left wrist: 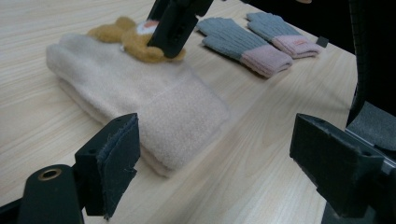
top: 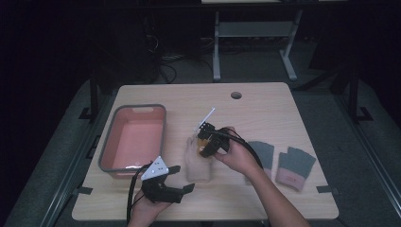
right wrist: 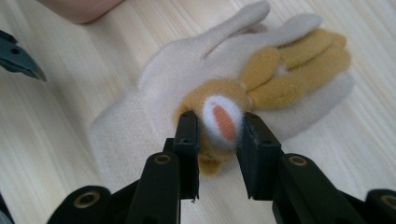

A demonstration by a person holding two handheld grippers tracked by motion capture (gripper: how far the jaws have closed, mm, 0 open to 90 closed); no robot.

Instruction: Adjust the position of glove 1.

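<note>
A cream fleece glove [top: 197, 165] [left wrist: 140, 88] [right wrist: 149, 93] lies flat on the table, its cuff toward the person. A brown plush animal [left wrist: 133, 39] [right wrist: 219, 116] with long ears sits on the glove's back. My right gripper [top: 208, 142] [right wrist: 219, 122] comes down on the animal's white and orange face, and its jaws pinch the head from both sides. In the left gripper view the right gripper [left wrist: 170, 25] presses on the plush. My left gripper [top: 182, 179] [left wrist: 215, 149] hovers low just before the cuff, wide open, holding nothing.
Two grey knit gloves with pink cuffs [top: 262, 153] [top: 295, 165] [left wrist: 243, 44] lie to the right of the cream one. A pink basin with a grey rim [top: 164, 125] stands at the left. A cable hole [top: 236, 95] sits near the table's far edge.
</note>
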